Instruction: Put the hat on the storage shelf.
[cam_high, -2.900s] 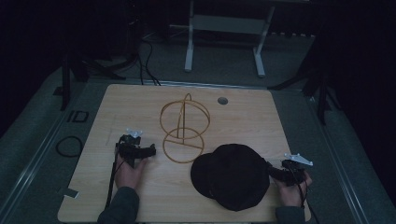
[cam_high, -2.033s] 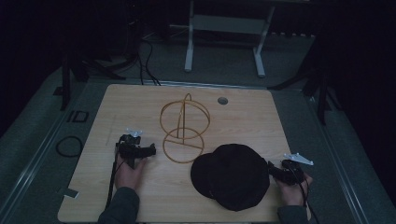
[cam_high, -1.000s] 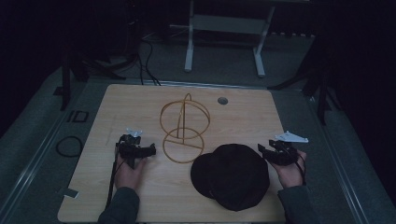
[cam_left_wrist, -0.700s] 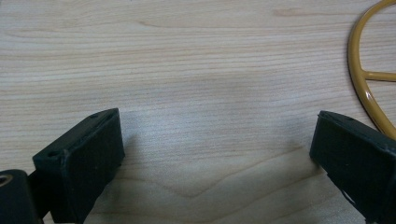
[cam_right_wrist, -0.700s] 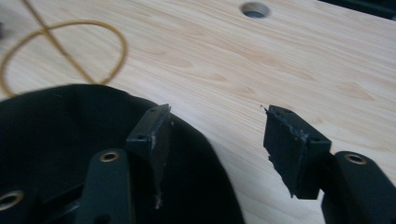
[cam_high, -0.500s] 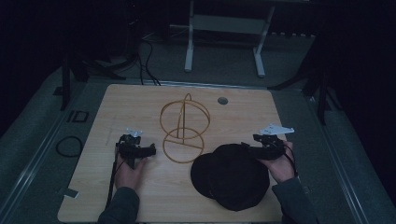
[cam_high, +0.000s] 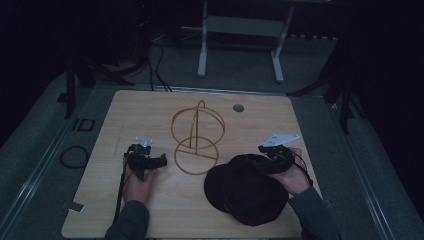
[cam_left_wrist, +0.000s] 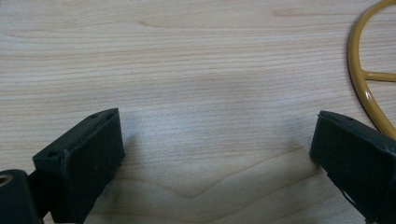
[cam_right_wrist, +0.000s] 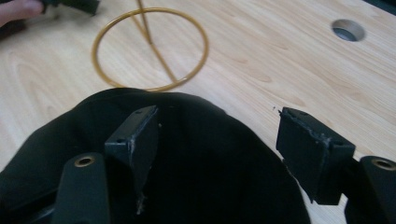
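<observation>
My right gripper (cam_high: 269, 152) hangs released over the hat's (cam_high: 245, 187) far edge on the table (cam_high: 150, 107). My left gripper (cam_high: 150, 161) rests released beside the stand (cam_high: 197, 136).

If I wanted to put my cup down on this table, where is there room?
The far left corner of the wooden table is bare, beyond the left gripper. So is the near strip between the person's arms. The middle is crowded: the gold wire stand and the black hat, with the right gripper over its edge.
</observation>
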